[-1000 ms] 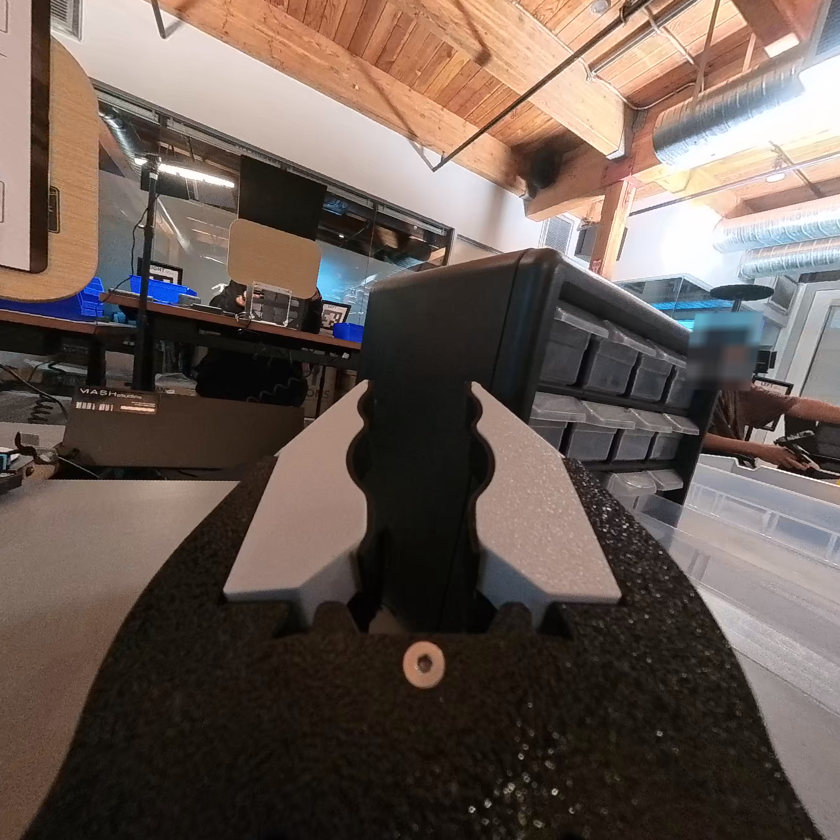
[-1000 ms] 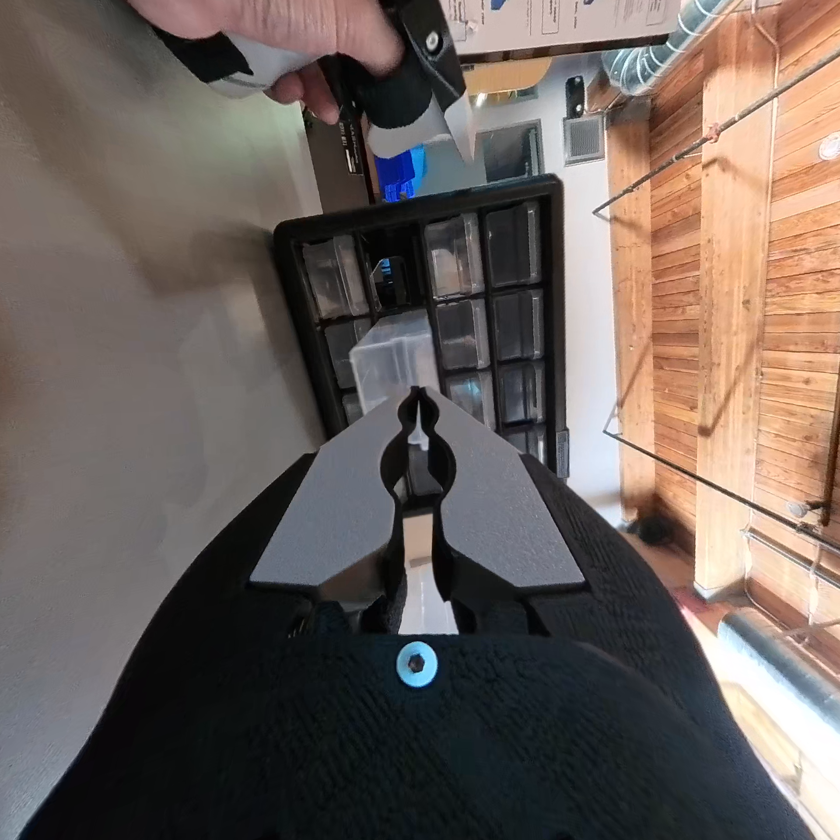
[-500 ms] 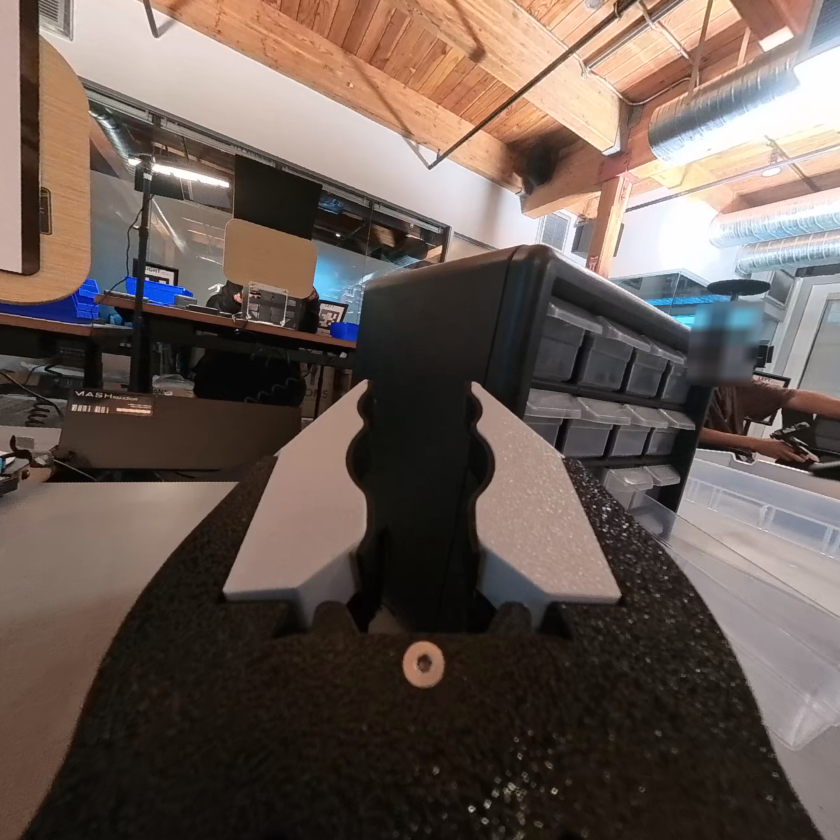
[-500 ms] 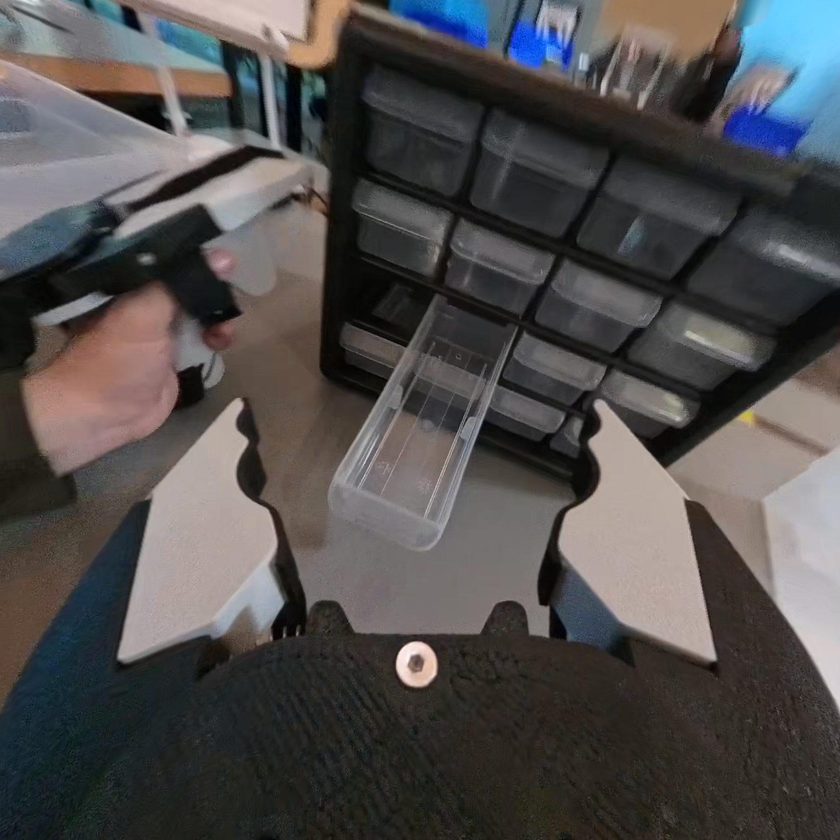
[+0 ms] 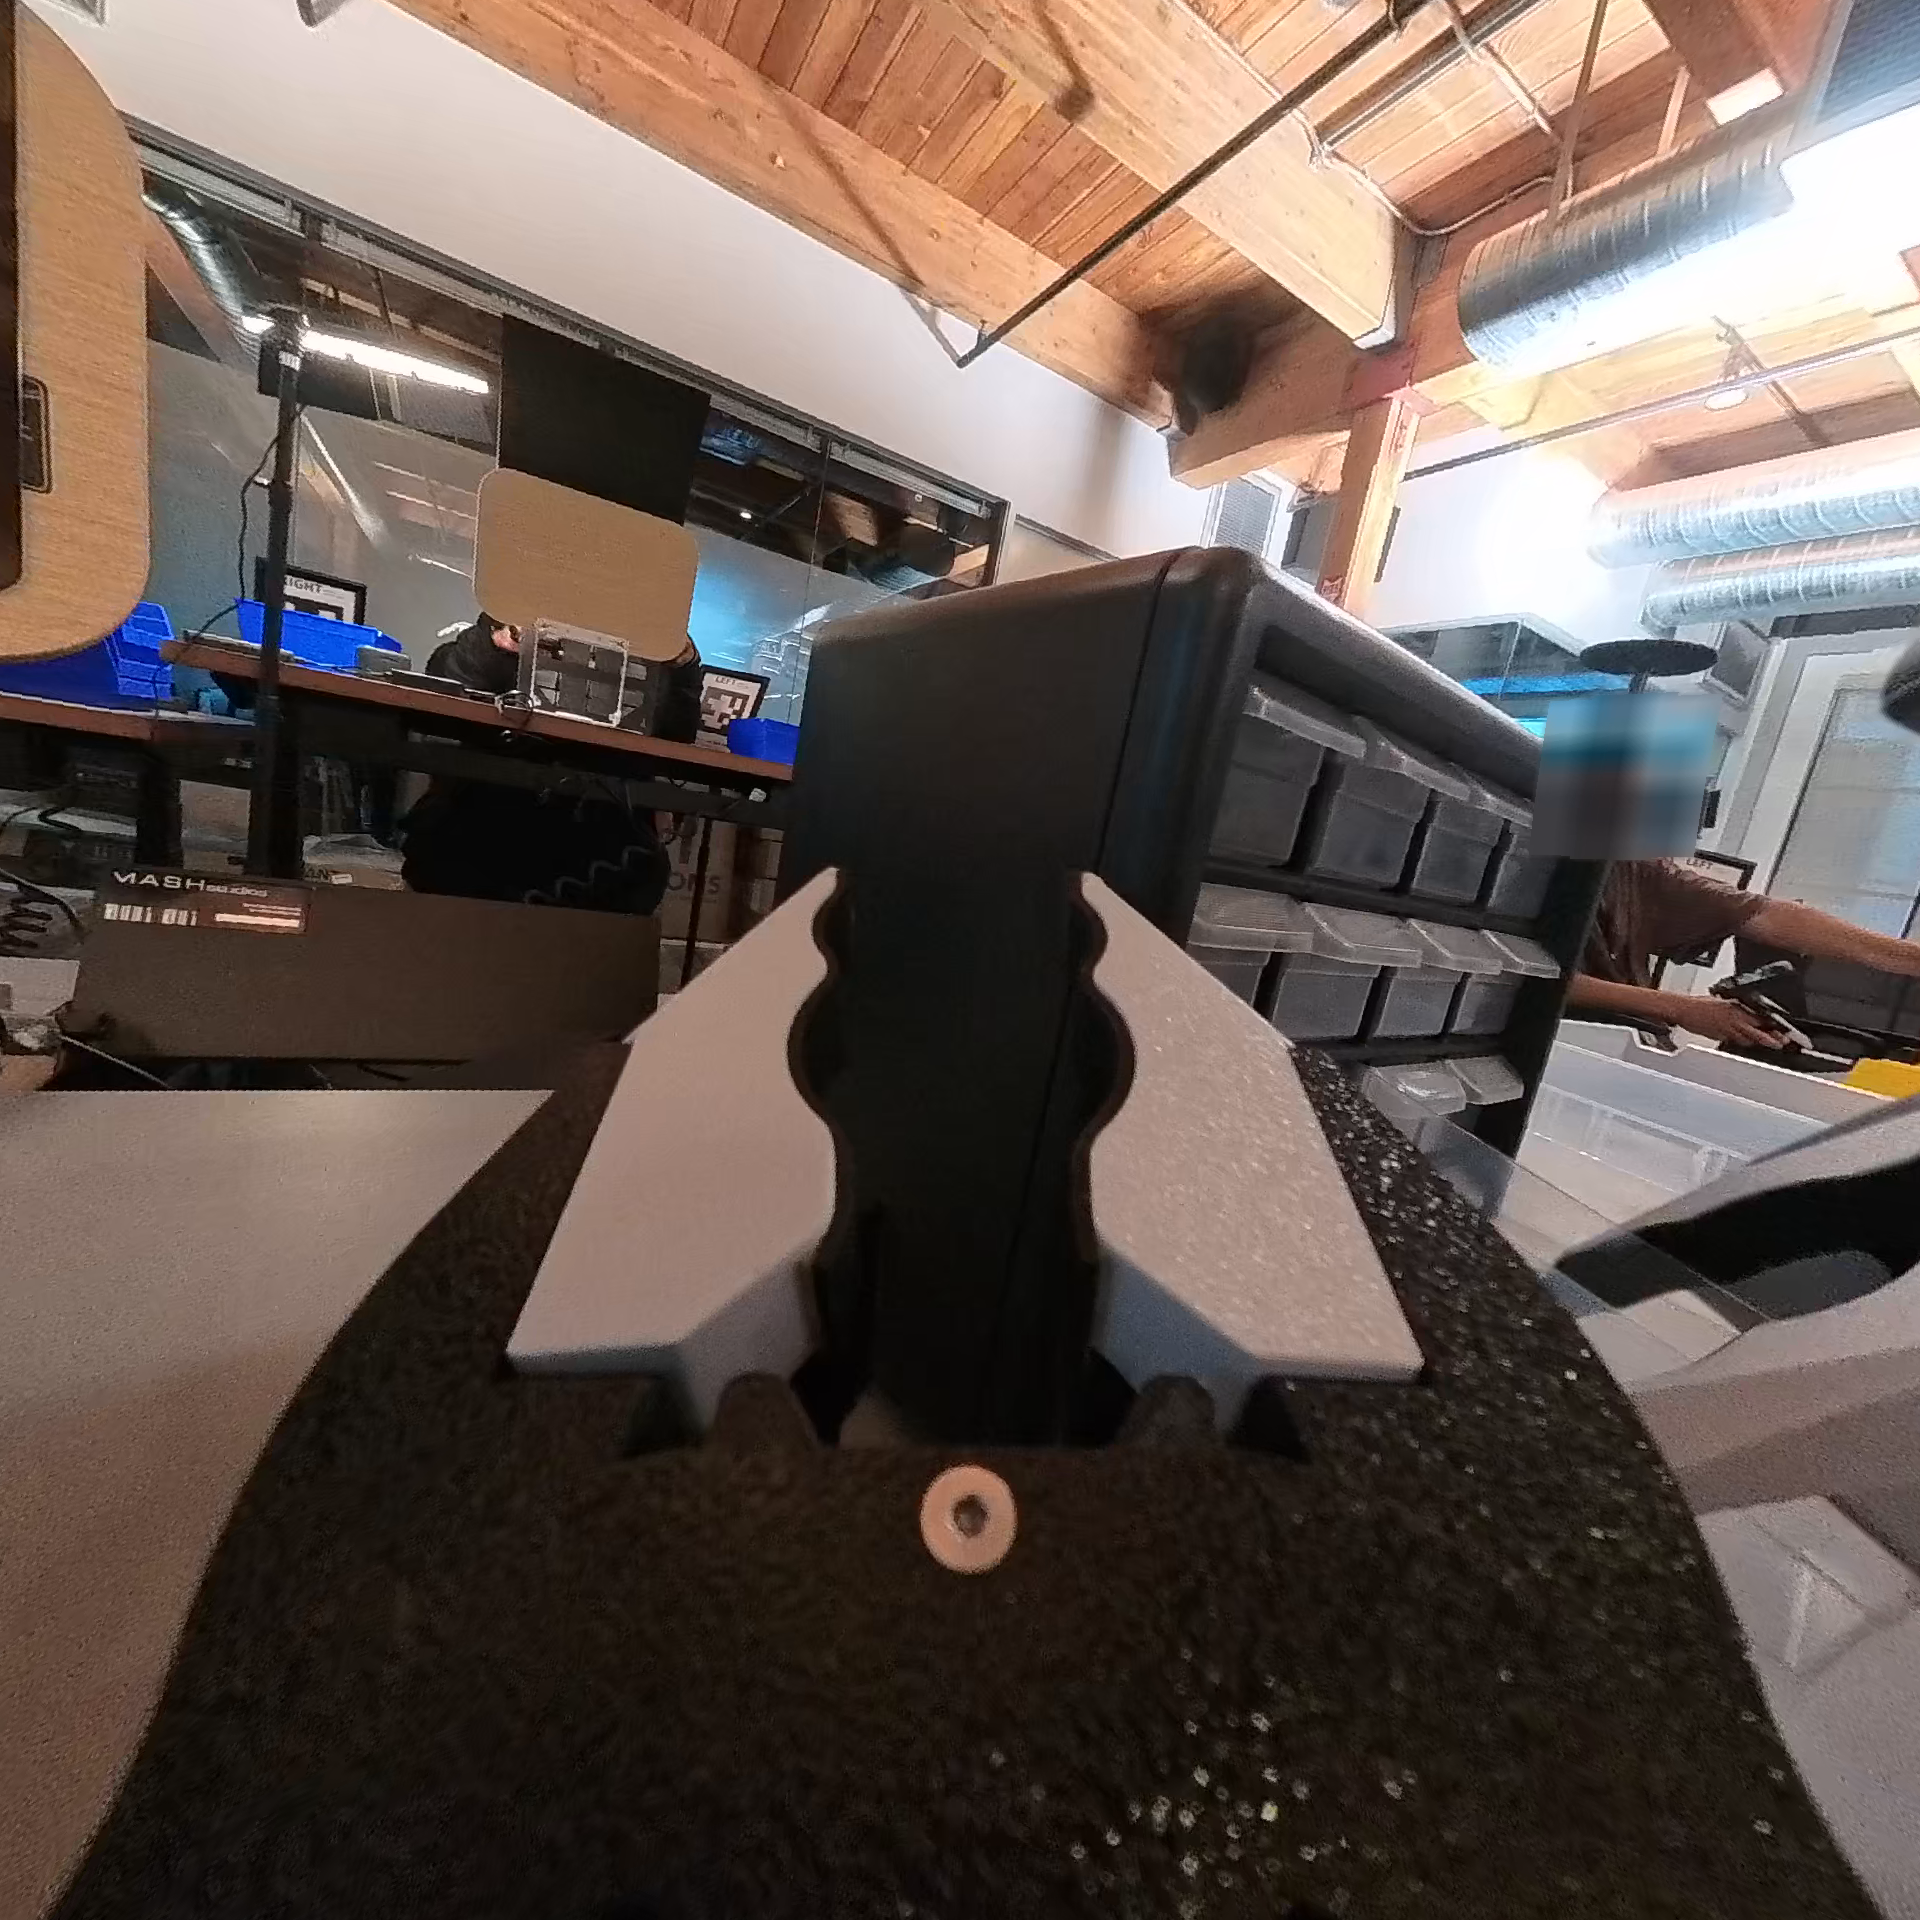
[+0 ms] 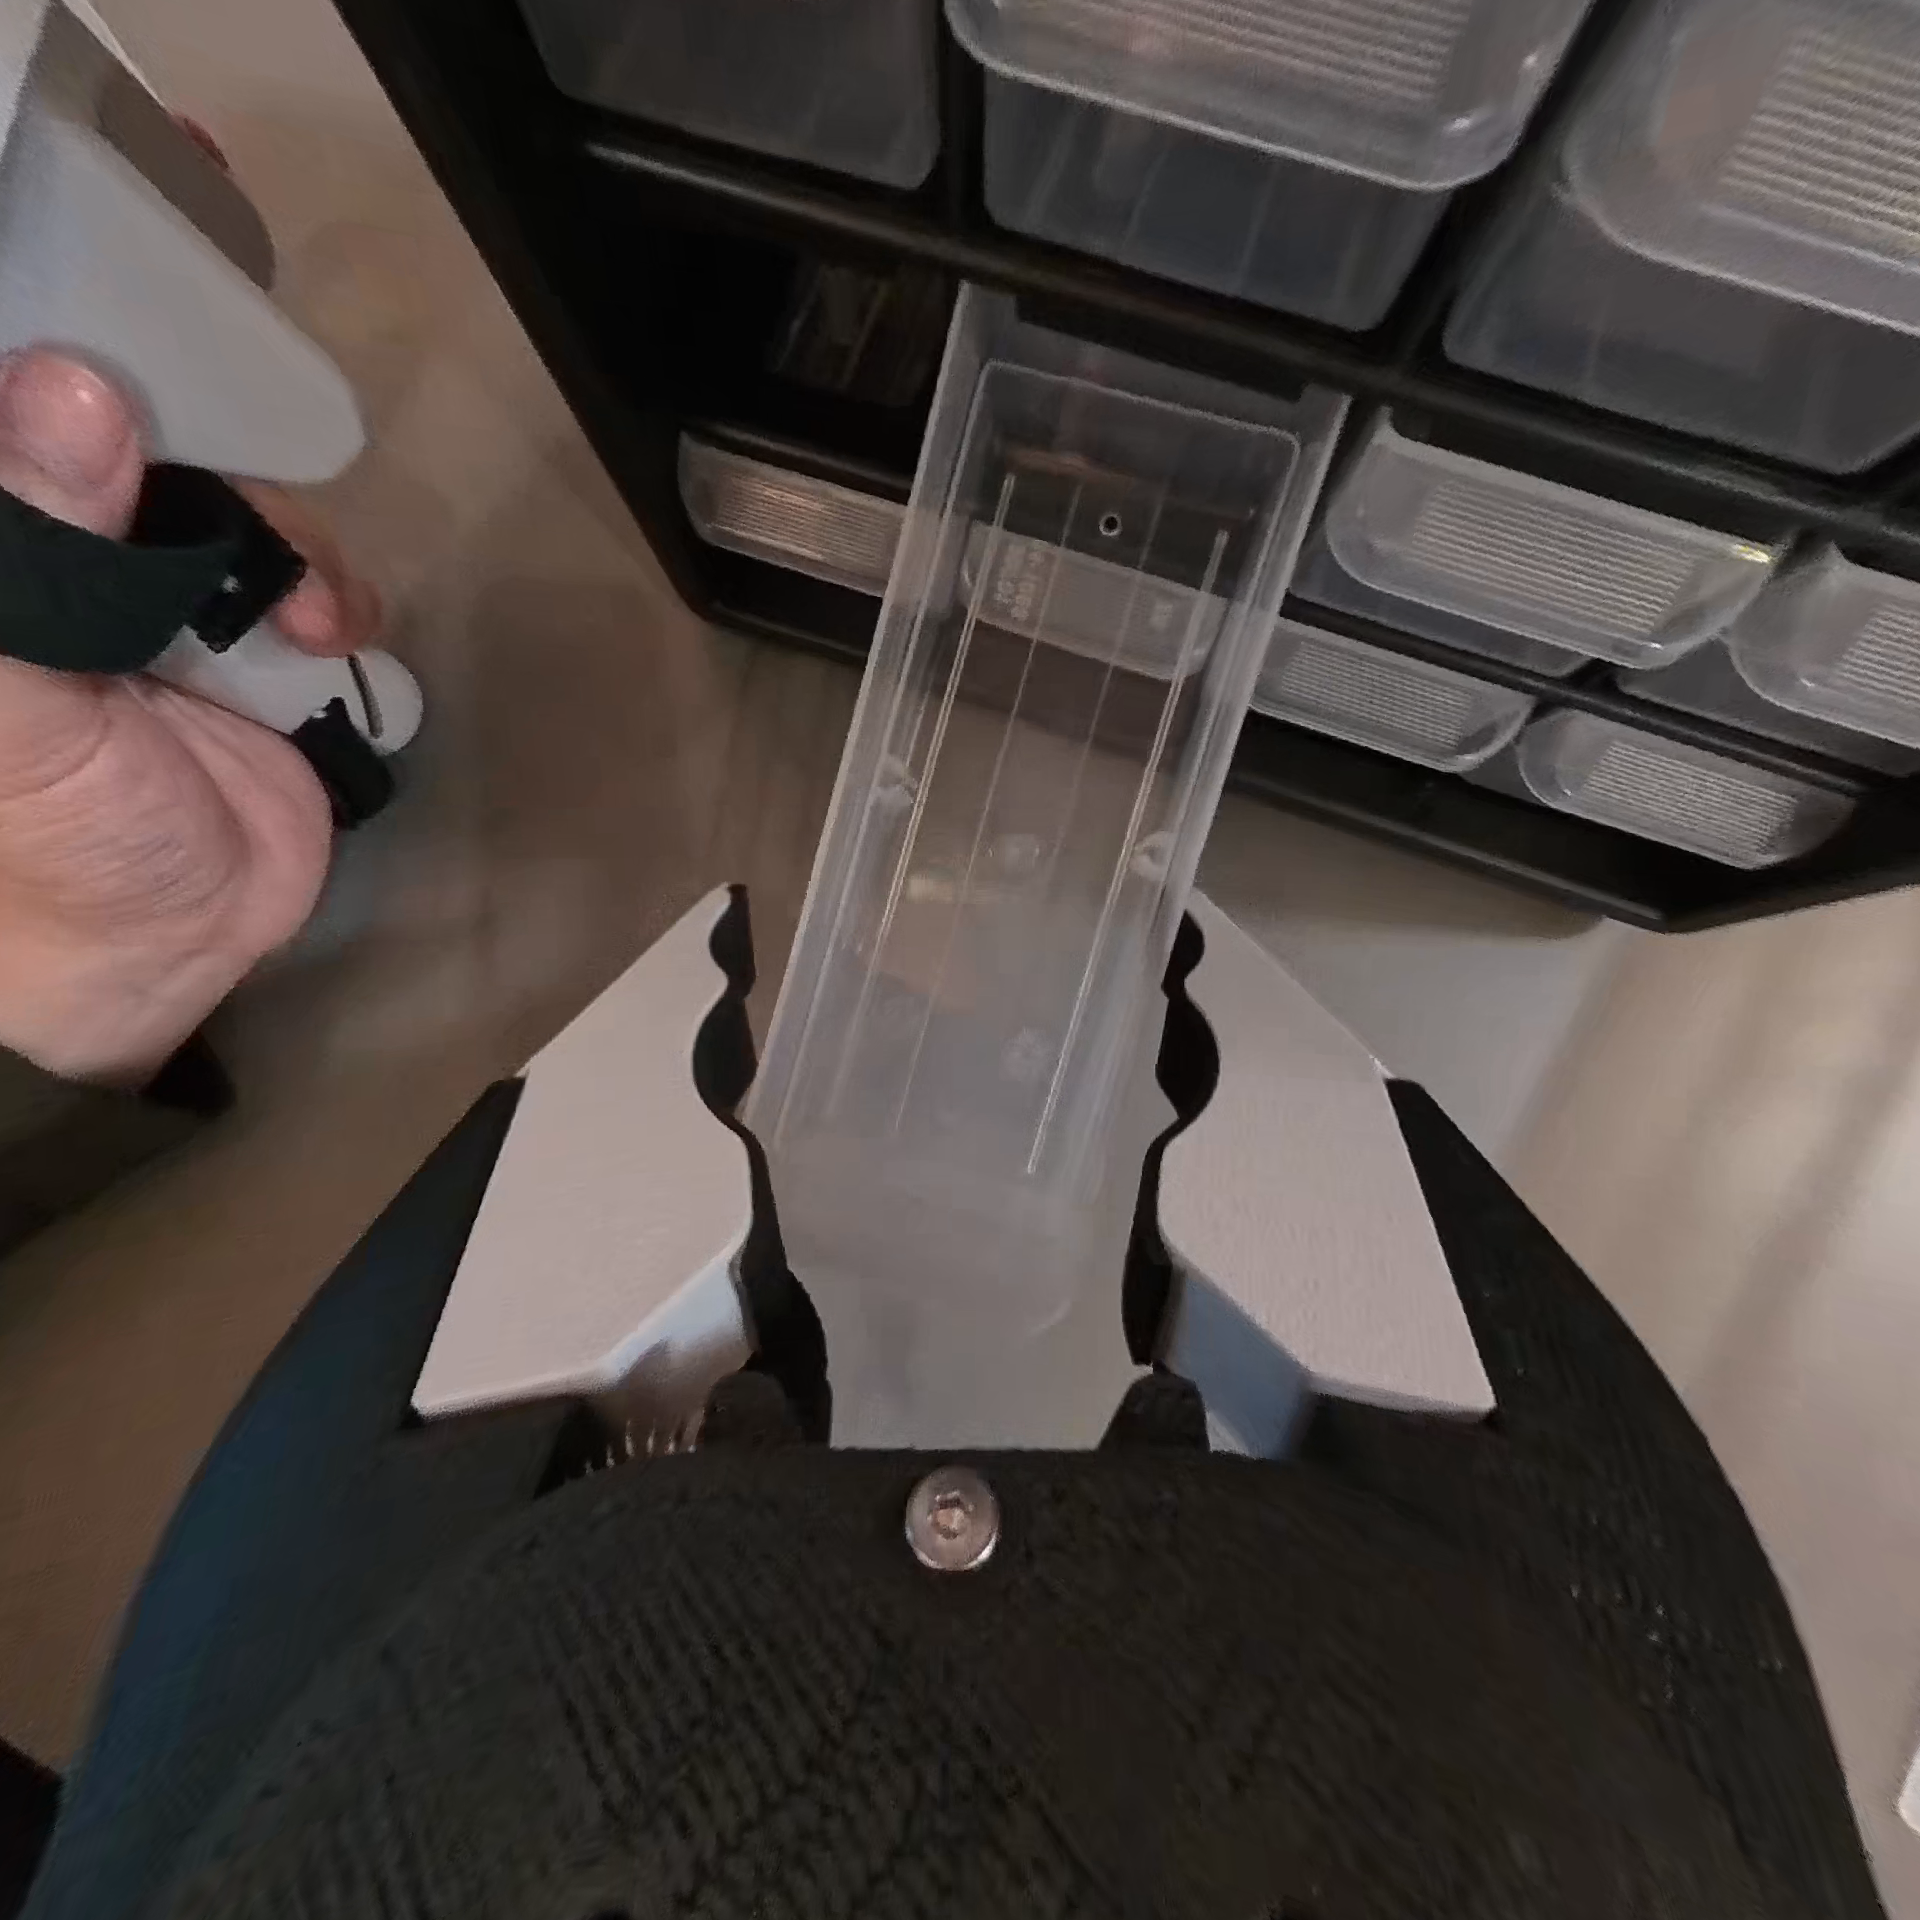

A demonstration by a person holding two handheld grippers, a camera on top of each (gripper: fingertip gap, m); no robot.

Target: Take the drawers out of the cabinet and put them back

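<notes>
Black cabinet (image 5: 987,748) fills left gripper (image 5: 956,935) at 12 o'clock, fingers apart astride its corner, unchanged; writing on box (image 5: 353,966) left unquoted. Right gripper (image 6: 961,935), wide half a second ago, now clamps half-out clear drawer (image 6: 1049,727); moulded marks illegible.

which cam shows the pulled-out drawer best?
Right wrist view: the clear drawer runs from its cabinet slot to between the right tool's fingers. Left wrist view shows only the cabinet's side and closed drawers.
</notes>
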